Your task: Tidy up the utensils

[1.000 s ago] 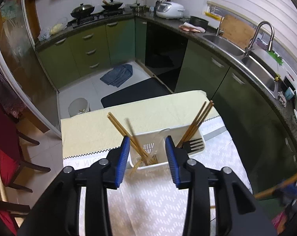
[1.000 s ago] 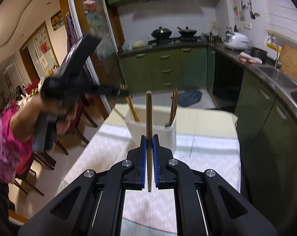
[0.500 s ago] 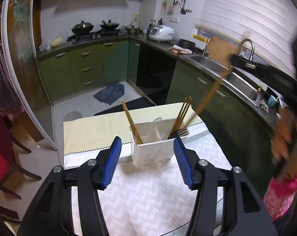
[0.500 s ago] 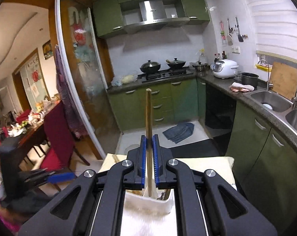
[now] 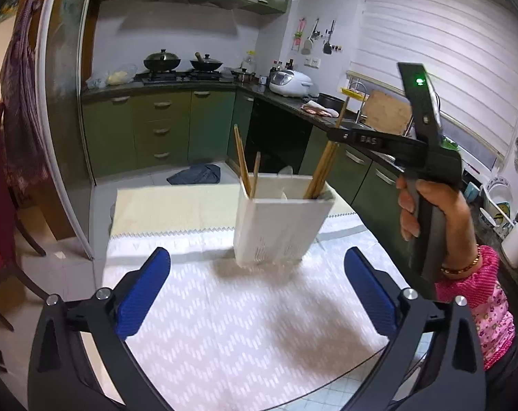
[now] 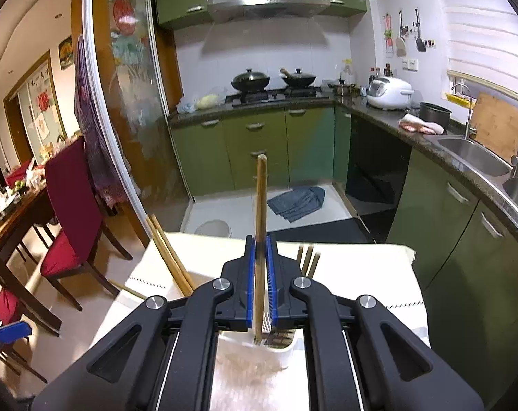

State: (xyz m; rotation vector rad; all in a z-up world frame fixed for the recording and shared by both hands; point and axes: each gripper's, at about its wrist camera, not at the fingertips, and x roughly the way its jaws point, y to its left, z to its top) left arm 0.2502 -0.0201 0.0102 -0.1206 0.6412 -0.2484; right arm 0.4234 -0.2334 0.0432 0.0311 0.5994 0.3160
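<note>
A white utensil caddy [image 5: 282, 226] stands on the table with wooden chopsticks [image 5: 241, 164] in its left compartment and more chopsticks [image 5: 322, 171] in its right one. My left gripper [image 5: 255, 257] hangs short of the caddy. Its jaws are opening wide with nothing between them. My right gripper [image 6: 260, 250] is shut on a single upright chopstick [image 6: 260, 205]. That chopstick's lower end dips toward the caddy's rim [image 6: 282, 351]. In the left wrist view the right gripper [image 5: 334, 135] reaches over the caddy's right side, held by a hand [image 5: 426, 205].
The table carries a white patterned cloth [image 5: 224, 325] and a yellow cloth [image 5: 173, 209] at its far end. Green cabinets and a sink [image 6: 471, 154] line the right side. Red chairs [image 6: 70, 205] stand to the left. A pink sleeve [image 5: 478, 301] is at the right.
My left gripper has backed away from the caddy and spread its jaws wide. The right gripper has carried its chopstick over the caddy's right compartment and lowered it.
</note>
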